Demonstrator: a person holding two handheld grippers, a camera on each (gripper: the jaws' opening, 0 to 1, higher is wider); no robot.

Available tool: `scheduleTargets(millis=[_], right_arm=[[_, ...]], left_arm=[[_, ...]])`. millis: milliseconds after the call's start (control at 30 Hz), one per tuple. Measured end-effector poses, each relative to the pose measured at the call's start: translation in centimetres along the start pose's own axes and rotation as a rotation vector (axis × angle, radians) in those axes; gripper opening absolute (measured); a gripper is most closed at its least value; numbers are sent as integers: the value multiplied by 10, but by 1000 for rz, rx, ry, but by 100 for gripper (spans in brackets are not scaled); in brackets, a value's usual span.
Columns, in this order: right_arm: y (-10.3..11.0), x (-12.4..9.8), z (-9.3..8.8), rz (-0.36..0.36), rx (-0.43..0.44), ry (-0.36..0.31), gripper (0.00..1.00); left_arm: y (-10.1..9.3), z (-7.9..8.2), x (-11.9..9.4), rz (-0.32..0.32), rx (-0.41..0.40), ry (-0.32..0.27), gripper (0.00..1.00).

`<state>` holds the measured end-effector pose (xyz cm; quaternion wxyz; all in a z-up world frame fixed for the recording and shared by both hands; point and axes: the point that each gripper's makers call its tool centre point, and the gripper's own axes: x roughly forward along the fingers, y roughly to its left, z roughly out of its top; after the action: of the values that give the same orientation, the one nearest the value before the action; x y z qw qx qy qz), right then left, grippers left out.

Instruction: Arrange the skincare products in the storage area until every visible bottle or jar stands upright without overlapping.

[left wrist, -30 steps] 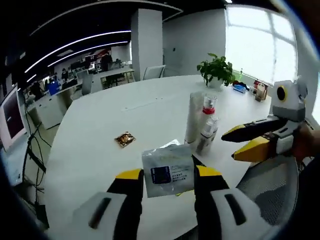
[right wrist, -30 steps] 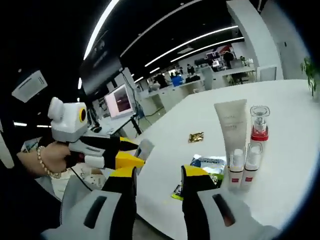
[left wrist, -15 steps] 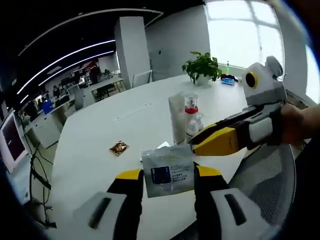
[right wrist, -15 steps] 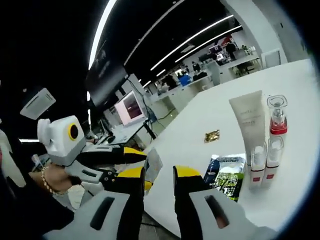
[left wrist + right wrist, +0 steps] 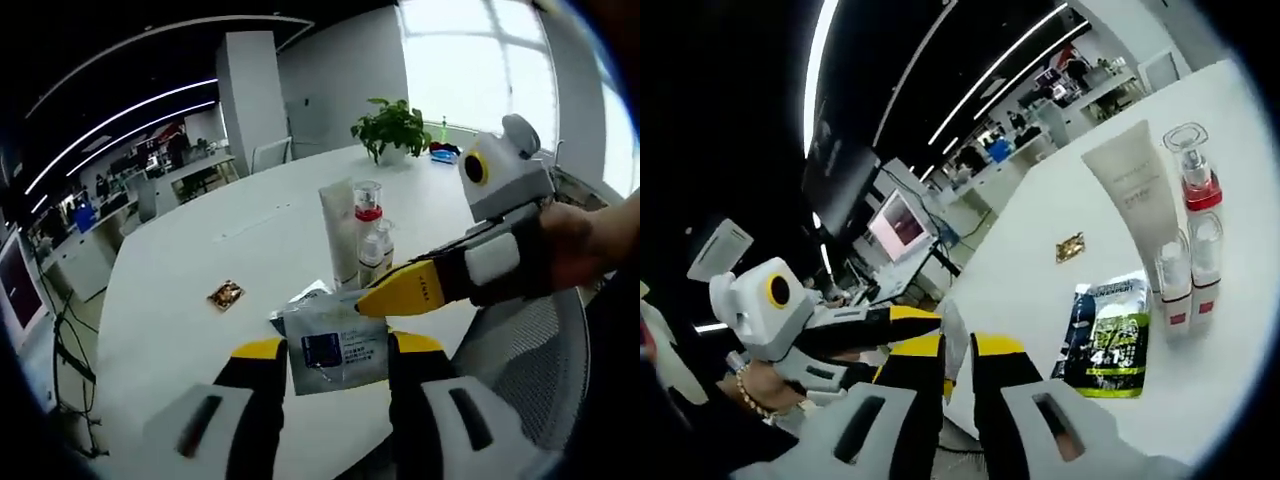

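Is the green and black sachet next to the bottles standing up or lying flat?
Lying flat. In the right gripper view the green and black sachet lies face up on the white table, beside the upright small bottles and tube.

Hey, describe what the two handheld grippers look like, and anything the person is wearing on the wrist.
The left gripper has light grey jaws with dark slots and yellow tips. The right gripper has yellow and black fingers, a grey body and a white box with a yellow-ringed lens. In the right gripper view, a beaded bracelet sits on the wrist behind the left gripper.
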<state>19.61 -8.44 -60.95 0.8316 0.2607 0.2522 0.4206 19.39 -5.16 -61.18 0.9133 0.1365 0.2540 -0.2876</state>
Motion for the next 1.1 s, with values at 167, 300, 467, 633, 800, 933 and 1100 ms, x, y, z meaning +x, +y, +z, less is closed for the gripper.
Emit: scheduleTargets(millis=[167,300,467,633,800,933,1100], right_arm=[[0,1,-3,8,20,8,4],[4,1,-3,8,-3,8,1],[2,-3,2,-5,-20,-8,1],[0,-9,12,10,-28,-10,1],[13,-9,24,79,-50,-22,1],[22,-7,28,125,-49,-21,1],[35,-3,28,177,-32,-16,1]], left_arm=[[-1,1,1,-5,1,-3,45],[-1,0,3,-18,16,2,45],[1,-6,3,-70,16,-1,55],[13,-6,-10,-186,-242,-70,57],[24,0,-27,-323,-389,-141,43],[29,7,-37,-379,-498,-212,35],[24,-3,-34,-404,-520,-178,30]])
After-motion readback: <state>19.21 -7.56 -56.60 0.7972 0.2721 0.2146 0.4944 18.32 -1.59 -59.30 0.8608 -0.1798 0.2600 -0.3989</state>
